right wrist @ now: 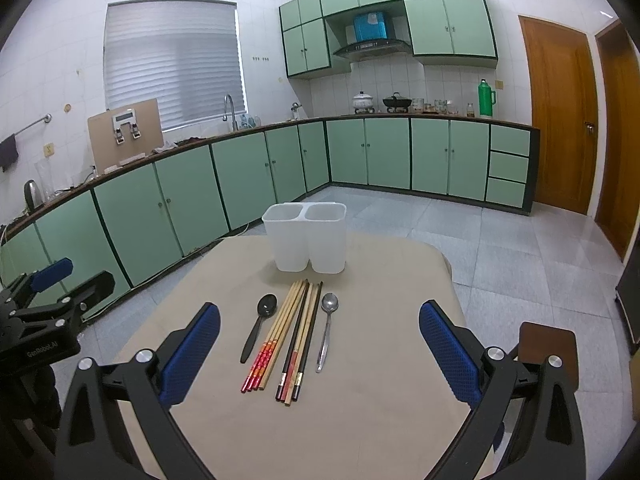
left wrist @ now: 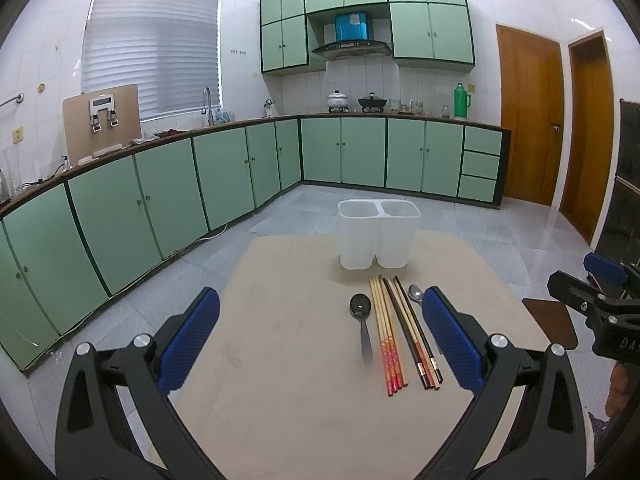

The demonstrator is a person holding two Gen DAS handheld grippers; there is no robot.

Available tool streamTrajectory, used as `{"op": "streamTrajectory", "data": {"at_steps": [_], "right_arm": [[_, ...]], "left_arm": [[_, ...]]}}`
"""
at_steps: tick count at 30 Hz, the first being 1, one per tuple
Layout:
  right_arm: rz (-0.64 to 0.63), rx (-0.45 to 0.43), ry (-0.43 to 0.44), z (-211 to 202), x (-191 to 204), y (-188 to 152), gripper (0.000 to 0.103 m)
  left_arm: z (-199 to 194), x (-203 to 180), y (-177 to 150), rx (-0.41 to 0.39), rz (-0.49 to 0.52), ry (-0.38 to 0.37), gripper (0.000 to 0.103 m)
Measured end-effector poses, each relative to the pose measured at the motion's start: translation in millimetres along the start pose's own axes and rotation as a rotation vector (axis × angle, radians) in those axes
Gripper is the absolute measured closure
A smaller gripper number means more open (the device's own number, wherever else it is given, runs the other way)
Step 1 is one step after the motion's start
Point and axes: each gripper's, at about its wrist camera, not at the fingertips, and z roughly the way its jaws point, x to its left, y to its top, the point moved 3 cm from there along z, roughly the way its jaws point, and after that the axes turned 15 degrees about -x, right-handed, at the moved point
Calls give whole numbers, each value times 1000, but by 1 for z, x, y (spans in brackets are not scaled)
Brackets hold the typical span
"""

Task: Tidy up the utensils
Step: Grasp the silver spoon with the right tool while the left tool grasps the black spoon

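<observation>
**Blue pads wide, nothing held: risks before the first pick**

Blue-padded left gripper (left wrist: 320,344) and right gripper (right wrist: 320,354) both hang spread wide and empty above the beige table (right wrist: 380,420). Nearest lie the utensils, side by side: black spoon (right wrist: 259,325), red-ended chopsticks (right wrist: 276,336), dark chopsticks (right wrist: 302,340), steel spoon (right wrist: 326,330). Chopsticks touch, so a pinch likely drags neighbours or rolls one away. Beyond, the white two-compartment holder (right wrist: 306,238) stands empty and looks light; a clumsy drop could tip it.

Matt beige table (right wrist: 360,420); translucent plastic holder (right wrist: 306,236); shiny metal spoon (right wrist: 327,328); glossy black plastic spoon (right wrist: 260,326); wooden chopsticks (right wrist: 280,336) with lacquered ends.
</observation>
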Motion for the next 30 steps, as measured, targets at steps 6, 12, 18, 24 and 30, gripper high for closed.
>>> {"op": "streamTrajectory", "data": {"at_steps": [6, 12, 18, 24, 30], "right_arm": [[14, 69, -9, 36, -12, -7, 6], [60, 170, -16, 90, -31, -19, 6], [102, 281, -3, 150, -45, -36, 19], [116, 426, 30, 209, -46, -69, 38], [77, 512, 43, 240, -35, -91, 48]], "left_arm": [[41, 5, -15, 81, 8, -10, 5], [102, 8, -42, 190, 53, -2, 5], [156, 6, -64, 285, 38, -19, 5], [194, 8, -86, 359, 12, -17, 11], [220, 9, -101, 421, -14, -24, 23]]}}
